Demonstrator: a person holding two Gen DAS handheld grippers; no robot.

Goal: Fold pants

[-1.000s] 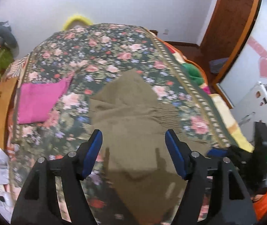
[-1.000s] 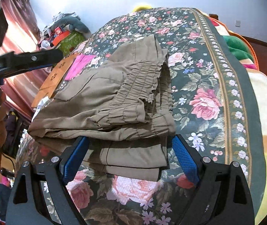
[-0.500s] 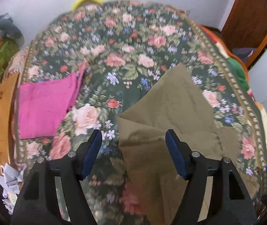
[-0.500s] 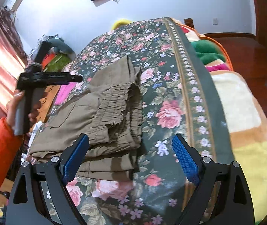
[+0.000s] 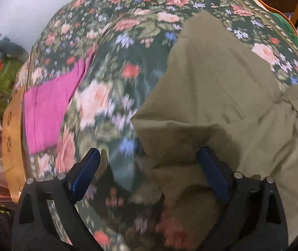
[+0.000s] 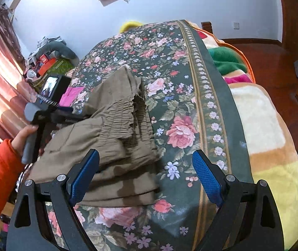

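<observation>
On floral bedspread (image 6: 182, 96), toward 9 o'clock: pink cloth (image 5: 50, 104). At centre: folded olive pants (image 6: 111, 133), long axis 7 to 1 o'clock. Left gripper (image 5: 149, 167) nearer, jaws opening, straddling corner at 12 o'clock, not pressing. Right gripper (image 6: 146, 175) wide, empty. Left view blurred; underlayers hidden.

Left gripper (image 5: 149, 167) over the folded pants (image 5: 222, 96) on the bed.

We look steeply down at the floral bedspread (image 5: 111, 41), much of it blurred. Our jaws are opening: the left blue finger (image 5: 85, 173) sits above the bedspread, the right one (image 5: 213, 173) against a raised fold of olive cloth, with the fold's corner lying between them, not pinched. A pink cloth (image 5: 48, 104) lies flat well to the left, near the bed's edge.
</observation>
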